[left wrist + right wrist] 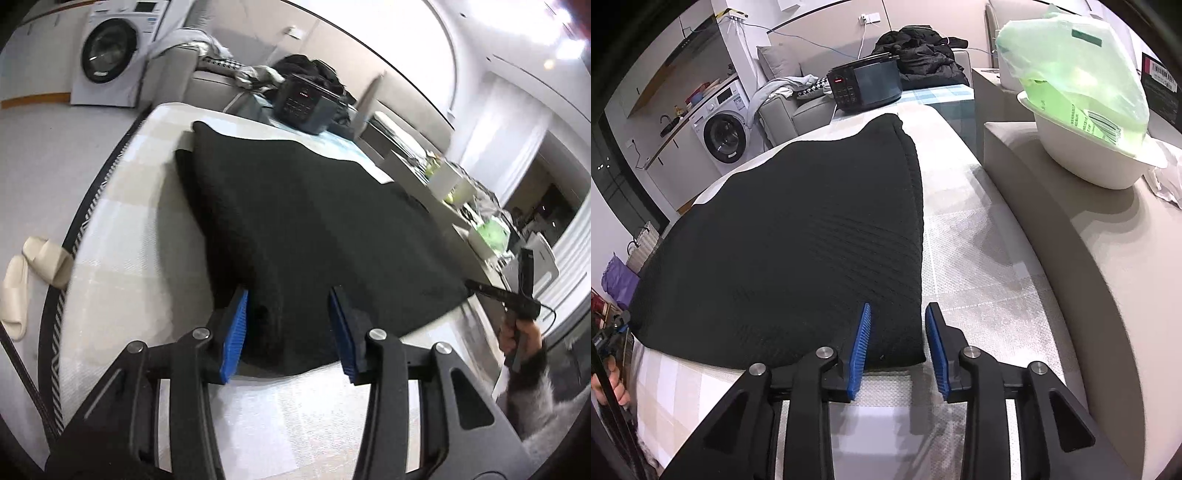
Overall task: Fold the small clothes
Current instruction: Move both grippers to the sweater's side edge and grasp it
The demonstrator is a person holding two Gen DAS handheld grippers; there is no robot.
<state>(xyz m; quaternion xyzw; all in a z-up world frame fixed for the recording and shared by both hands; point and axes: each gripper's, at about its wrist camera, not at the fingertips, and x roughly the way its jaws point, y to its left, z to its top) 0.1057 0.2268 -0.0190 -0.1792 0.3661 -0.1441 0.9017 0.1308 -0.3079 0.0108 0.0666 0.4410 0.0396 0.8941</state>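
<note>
1. The black cloth (798,236) lies flat on the checked table (964,266), straight ahead of both your tools; it looks soft, limp and light, already doubled along its right edge.
2. Your left gripper (288,325) stands apart, its pads over the near hem.
3. Your right gripper (895,347) is likewise spread, straddling the near right corner.
4. Pinch those near corners; expect sagging.

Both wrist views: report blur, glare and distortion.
Left wrist view: ceiling lights blow out top right, slippers and right-edge clutter smear, fisheye bows the table edge. Right wrist view: sharper; black garment weave readable, white tub casts a soft shadow, corners vignette black.
</note>
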